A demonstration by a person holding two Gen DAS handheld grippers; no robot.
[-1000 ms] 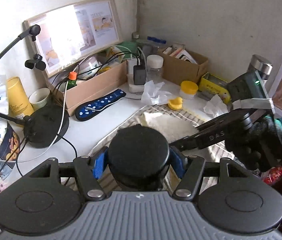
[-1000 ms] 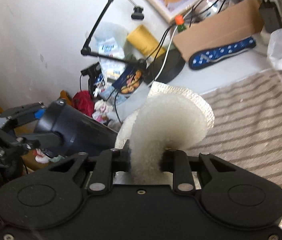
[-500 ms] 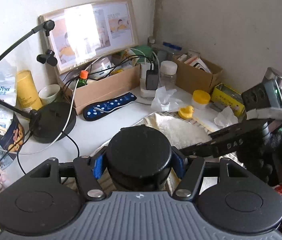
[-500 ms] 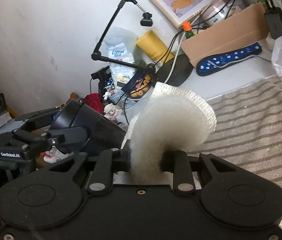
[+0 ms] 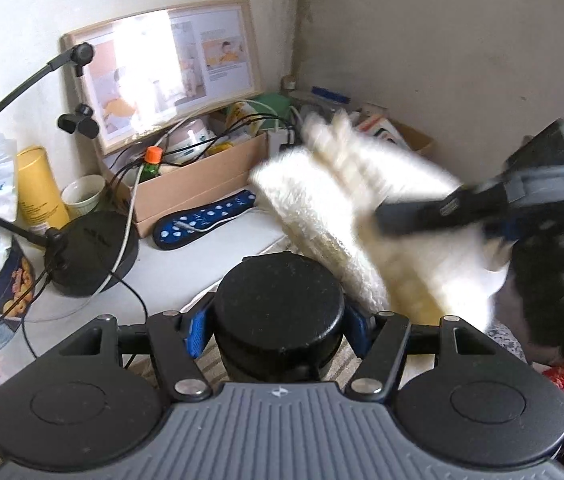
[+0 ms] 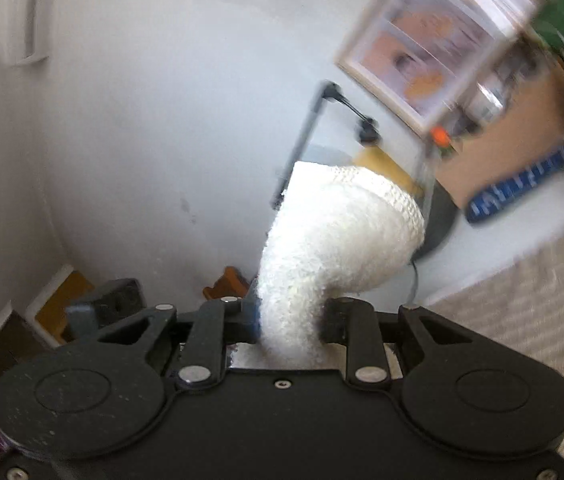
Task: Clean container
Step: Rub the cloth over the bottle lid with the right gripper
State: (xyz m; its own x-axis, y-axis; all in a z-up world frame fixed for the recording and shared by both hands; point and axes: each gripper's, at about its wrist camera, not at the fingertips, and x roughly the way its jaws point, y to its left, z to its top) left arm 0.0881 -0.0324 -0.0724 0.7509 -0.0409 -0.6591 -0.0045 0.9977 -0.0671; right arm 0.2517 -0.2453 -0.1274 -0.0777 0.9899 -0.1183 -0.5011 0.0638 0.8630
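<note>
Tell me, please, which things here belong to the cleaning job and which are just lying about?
In use:
- black container, held by the left gripper
- white cloth, held by the right gripper

Lying about:
- cardboard box
- yellow cup
- picture frame
- lamp base

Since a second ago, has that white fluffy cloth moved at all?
Yes. The white cloth, held by the right tool, has swung up. In the left view it now covers the cardboard box corner where it earlier lay low on the mat.

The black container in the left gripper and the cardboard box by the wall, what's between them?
In the left wrist view, the white cloth, blurred, held by the right gripper, crosses between the black container and the cardboard box.
</note>
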